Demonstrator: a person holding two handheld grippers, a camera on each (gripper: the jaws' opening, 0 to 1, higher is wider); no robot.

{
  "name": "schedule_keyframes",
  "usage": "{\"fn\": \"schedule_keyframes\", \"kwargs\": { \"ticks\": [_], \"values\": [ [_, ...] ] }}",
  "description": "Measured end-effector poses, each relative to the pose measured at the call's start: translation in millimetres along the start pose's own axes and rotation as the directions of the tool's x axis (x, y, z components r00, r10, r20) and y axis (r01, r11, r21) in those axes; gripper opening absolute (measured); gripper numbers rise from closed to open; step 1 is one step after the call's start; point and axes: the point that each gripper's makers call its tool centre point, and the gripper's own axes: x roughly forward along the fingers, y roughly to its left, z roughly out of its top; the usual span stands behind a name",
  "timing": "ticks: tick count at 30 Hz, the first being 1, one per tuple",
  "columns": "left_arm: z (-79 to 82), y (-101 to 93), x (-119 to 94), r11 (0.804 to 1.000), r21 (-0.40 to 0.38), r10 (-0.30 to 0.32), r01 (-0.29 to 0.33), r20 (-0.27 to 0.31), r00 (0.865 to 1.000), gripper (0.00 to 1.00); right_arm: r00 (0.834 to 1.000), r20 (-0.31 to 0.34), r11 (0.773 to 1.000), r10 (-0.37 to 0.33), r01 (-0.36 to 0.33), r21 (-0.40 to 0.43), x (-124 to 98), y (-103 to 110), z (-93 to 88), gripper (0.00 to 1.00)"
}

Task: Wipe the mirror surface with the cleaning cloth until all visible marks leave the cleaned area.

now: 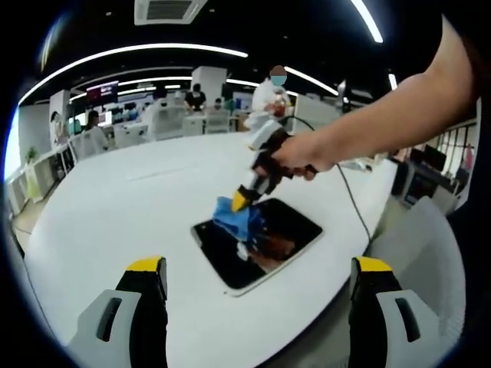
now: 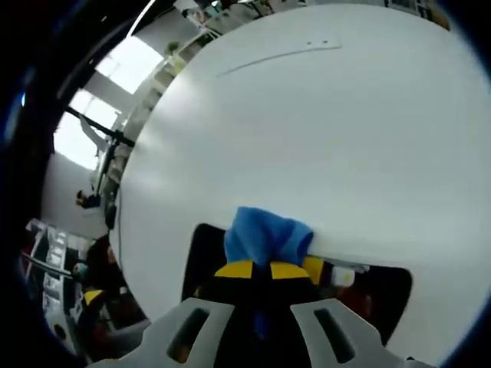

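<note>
Right hand-held gripper (image 1: 244, 198) clamps the blue cloth (image 1: 235, 218) against the mirror (image 1: 295, 230) on the white desk (image 1: 130, 207); left hand-held gripper (image 1: 257, 287) gapes wide.

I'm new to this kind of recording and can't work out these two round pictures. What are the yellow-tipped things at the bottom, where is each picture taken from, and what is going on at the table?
No robot here: a person holds a two-jaw tool in each hand, and a fisheye camera rides on each tool. The left gripper view looks out over the left gripper, whose yellow-tipped jaws stand wide apart with nothing between them. Ahead lies a dark mirror flat on a white table. The person's hand presses the right gripper down onto it, jaws shut on a blue cloth. The right gripper view is taken from that tool: its own jaws pinch the cloth against the mirror.
</note>
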Motion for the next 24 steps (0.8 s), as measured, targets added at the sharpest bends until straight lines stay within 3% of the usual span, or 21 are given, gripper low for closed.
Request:
{"fn": "schedule_keyframes", "kwargs": {
  "ticks": [24],
  "values": [
    [-3.4, 0.0, -0.1, 1.000, 0.008, -0.002, 0.002, -0.013, 1.000, 1.00, 0.999, 0.015, 0.999, -0.034, 0.034, 0.000, -24.6, -25.6, -8.4, 0.00]
  ]
}}
